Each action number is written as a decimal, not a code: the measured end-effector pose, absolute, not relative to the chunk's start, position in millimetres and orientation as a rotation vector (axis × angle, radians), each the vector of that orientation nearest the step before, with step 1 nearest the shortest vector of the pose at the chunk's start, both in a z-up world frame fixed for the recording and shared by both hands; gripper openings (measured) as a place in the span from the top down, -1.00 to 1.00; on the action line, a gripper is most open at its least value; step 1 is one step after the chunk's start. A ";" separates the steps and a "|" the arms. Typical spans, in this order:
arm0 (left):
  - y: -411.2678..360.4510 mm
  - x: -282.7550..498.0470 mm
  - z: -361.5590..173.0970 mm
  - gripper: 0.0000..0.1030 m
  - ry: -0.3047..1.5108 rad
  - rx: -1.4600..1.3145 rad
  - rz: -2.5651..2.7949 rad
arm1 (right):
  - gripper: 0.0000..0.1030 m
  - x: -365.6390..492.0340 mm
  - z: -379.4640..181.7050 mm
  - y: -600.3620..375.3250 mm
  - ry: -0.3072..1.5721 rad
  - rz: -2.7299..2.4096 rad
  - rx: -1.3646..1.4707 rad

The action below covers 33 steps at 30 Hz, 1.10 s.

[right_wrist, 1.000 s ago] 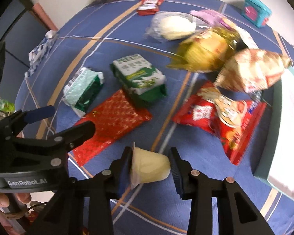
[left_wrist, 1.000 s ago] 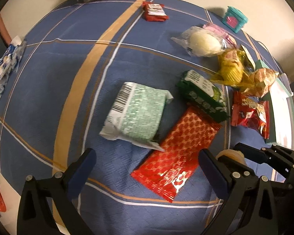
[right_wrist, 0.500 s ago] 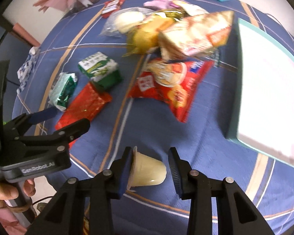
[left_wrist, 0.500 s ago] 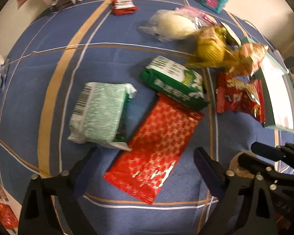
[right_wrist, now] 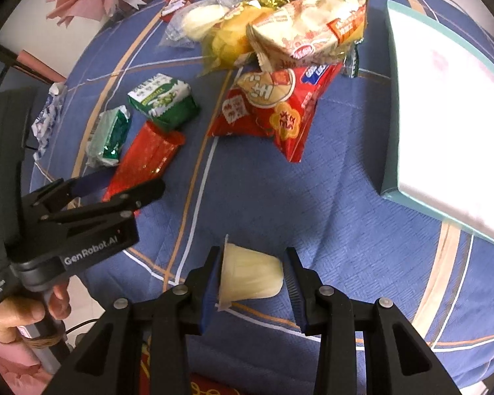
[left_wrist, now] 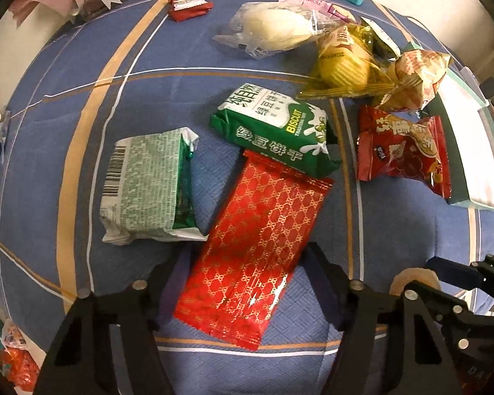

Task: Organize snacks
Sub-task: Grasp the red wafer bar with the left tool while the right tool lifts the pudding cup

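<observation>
Left gripper [left_wrist: 247, 283] closing astride red foil packet [left_wrist: 260, 247], not yet pinching: centre, squeeze flanks evenly. Right gripper [right_wrist: 252, 276] clamping jelly cup [right_wrist: 250, 275].

Woven blue cloth [left_wrist: 148, 75] over the surface, matt, textured weave, tan and white stripes.
Red foil packet [left_wrist: 257, 250], centre of the left wrist frame: glossy, gold lattice print, glare at lower edge.
Green biscuit pack [left_wrist: 273, 131] above it: smooth plastic film, slight sheen.
Pale green pack [left_wrist: 148, 184] at left: matt printed film, crimped ends.
Clear crinkled plastic bag [left_wrist: 270, 33], upper centre, glossy.
Yellow chip bag [left_wrist: 342, 62]: shiny film.
Left tool [left_wrist: 247, 286] and right tool [right_wrist: 252, 279]: matt black plastic, metal pins at joints, ribbed blue pads.
Jelly cup [right_wrist: 250, 275], lower centre of right wrist frame: translucent smooth plastic.
Teal box [right_wrist: 392, 105], right edge: smooth matt wall.
</observation>
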<state>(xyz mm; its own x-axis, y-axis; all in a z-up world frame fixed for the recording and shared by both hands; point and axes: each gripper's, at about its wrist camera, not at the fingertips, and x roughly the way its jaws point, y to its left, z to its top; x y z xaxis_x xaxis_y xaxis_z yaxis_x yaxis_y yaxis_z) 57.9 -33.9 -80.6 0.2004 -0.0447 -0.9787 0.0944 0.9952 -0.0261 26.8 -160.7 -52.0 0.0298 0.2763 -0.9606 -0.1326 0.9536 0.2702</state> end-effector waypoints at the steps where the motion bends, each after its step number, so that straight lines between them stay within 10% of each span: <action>1: -30.8 55.1 -81.2 -0.34 1.365 0.041 -0.098 | 0.22 25.3 -53.9 -161.3 1.522 0.317 0.117; 33: -2.4 5.1 -21.2 0.12 1.305 -0.118 -0.077 | 0.23 11.2 -47.8 -151.7 1.454 0.290 0.184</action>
